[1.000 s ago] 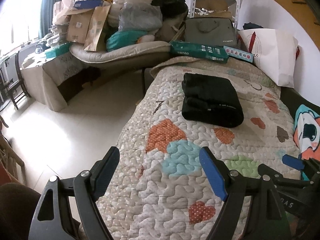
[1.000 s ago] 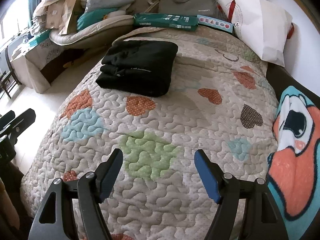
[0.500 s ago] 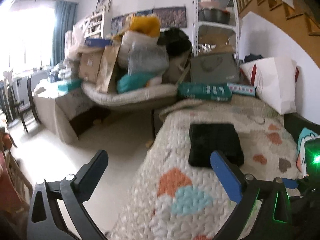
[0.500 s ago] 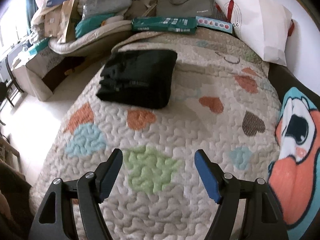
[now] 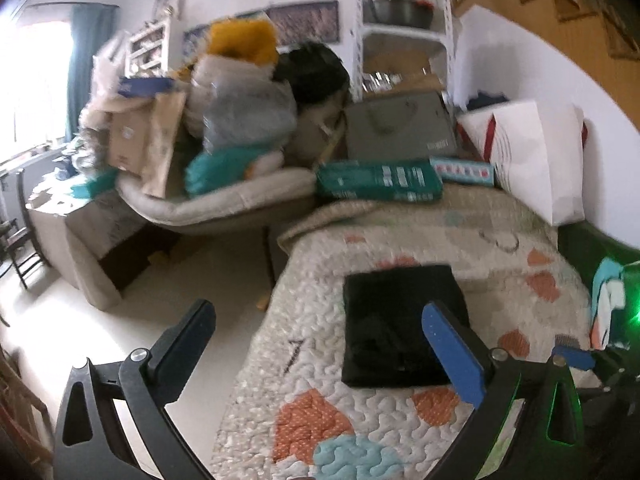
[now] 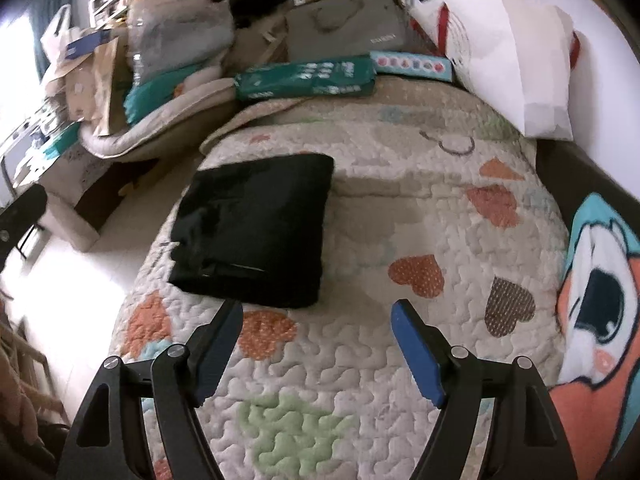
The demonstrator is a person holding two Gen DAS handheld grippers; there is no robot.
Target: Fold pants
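Observation:
Black pants lie folded into a neat rectangle on the quilted bedspread with coloured hearts, toward its left edge. They also show in the left wrist view as black pants, partly behind the blue right finger. My left gripper is open wide, above the bed's left edge, with nothing between its fingers. My right gripper is open and empty too, hovering over the quilt just short of the pants' near edge. Neither touches the pants.
A green package and a grey bag sit at the far end of the bed, a white pillow at the far right. A cartoon blanket lies on the right. Piled boxes and bedding crowd the far left past pale floor.
Both grippers have pulled back from the pants and risen; the left one tipped upward, showing more of the room, and its jaws spread wider. The pants have stayed in place.

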